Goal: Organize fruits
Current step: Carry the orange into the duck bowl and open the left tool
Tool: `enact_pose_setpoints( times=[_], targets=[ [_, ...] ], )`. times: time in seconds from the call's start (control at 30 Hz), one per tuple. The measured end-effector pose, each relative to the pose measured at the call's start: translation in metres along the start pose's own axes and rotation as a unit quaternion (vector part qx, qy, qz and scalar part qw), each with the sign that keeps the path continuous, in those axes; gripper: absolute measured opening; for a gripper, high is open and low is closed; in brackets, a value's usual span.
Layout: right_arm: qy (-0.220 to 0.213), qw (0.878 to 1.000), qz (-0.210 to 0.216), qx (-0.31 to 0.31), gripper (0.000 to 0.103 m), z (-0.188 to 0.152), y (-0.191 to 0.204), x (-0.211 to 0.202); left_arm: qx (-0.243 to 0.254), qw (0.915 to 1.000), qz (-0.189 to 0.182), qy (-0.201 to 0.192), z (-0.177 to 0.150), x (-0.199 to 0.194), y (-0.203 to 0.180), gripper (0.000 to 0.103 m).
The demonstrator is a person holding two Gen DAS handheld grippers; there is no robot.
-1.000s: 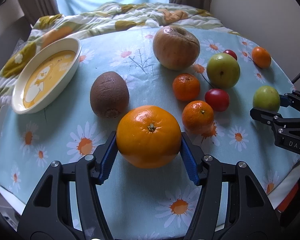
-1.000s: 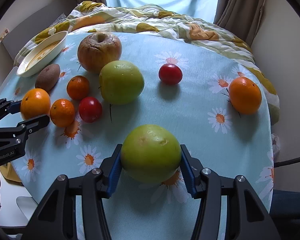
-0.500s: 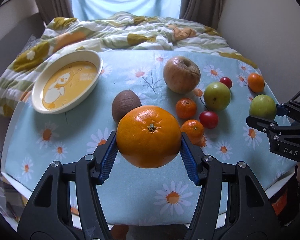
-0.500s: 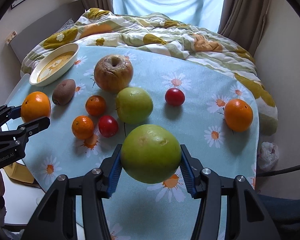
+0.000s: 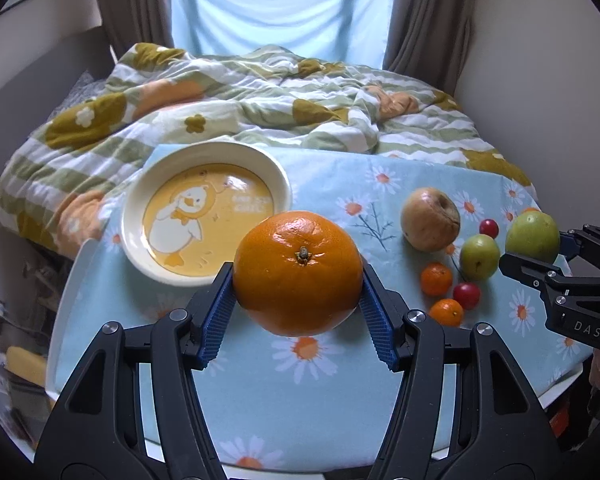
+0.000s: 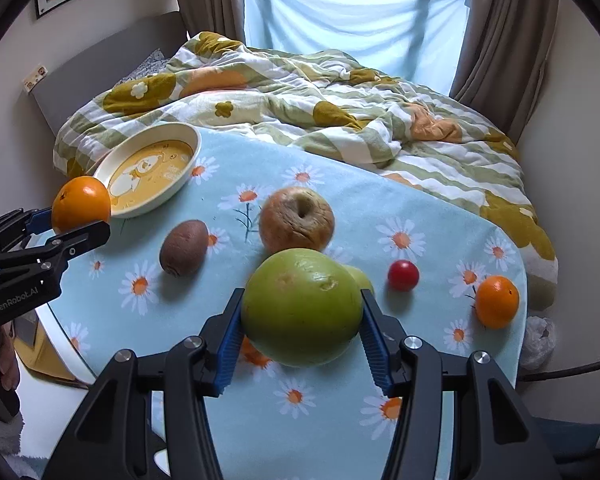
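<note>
soft window (image 5: pixel 280 12) daylight, sharp, fisheye-warped dark corners

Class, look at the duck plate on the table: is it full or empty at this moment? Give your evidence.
Empty. The plate shows its whole duck picture, with no fruit on it; the orange is held in the left gripper, not on the plate.

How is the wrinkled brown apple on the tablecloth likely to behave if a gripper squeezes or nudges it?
The wrinkled apple has creased, shrivelled skin, so it probably gives under the pads and may bruise or dent. It sits with its dimple up on the soft tablecloth; being round, a sideways nudge would likely roll it, perhaps toward the kiwi beside it.
</note>
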State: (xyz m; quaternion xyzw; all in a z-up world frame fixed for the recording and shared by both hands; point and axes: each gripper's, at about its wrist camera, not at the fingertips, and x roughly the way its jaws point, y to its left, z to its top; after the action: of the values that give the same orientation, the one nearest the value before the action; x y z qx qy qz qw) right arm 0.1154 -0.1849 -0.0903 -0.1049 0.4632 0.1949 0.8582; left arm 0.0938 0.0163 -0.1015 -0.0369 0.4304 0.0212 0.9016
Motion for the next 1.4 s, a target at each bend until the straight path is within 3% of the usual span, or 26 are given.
enact_pose_setpoints(
  times=[0.33, 0.53, 0.9, 1.27, 1.33, 1.37, 1.4],
  targets=[
    [0.006, 0.999, 0.001, 0.042, 0.05, 0.058, 0.056, 0.033, 0.026, 0.9994, -0.017, 0.013, 0.049, 0.04, 0.085, 0.066],
    [0.015, 0.998, -0.005, 0.064, 0.05, 0.081, 0.081, 0.061, 0.057, 0.9973, -0.036, 0.027, 0.068, 0.081, 0.113, 0.066],
    [0.034, 0.994, -0.023, 0.1, 0.05, 0.097, 0.099, 0.093, 0.101, 0.9915, -0.06, 0.056, 0.088, 0.148, 0.132, 0.066],
    [0.037, 0.989, -0.043, 0.137, 0.05, 0.096, 0.095, 0.097, 0.136, 0.9859, -0.063, 0.075, 0.091, 0.175, 0.121, 0.067],
    [0.037, 0.988, -0.046, 0.14, 0.05, 0.096, 0.093, 0.095, 0.141, 0.9855, -0.063, 0.071, 0.092, 0.174, 0.118, 0.081],
    [0.037, 0.988, -0.048, 0.141, 0.05, 0.095, 0.092, 0.093, 0.14, 0.9859, -0.065, 0.065, 0.093, 0.171, 0.117, 0.102],
    [0.037, 0.988, -0.049, 0.141, 0.05, 0.095, 0.092, 0.092, 0.136, 0.9864, -0.069, 0.06, 0.094, 0.168, 0.117, 0.103]
  ],
)
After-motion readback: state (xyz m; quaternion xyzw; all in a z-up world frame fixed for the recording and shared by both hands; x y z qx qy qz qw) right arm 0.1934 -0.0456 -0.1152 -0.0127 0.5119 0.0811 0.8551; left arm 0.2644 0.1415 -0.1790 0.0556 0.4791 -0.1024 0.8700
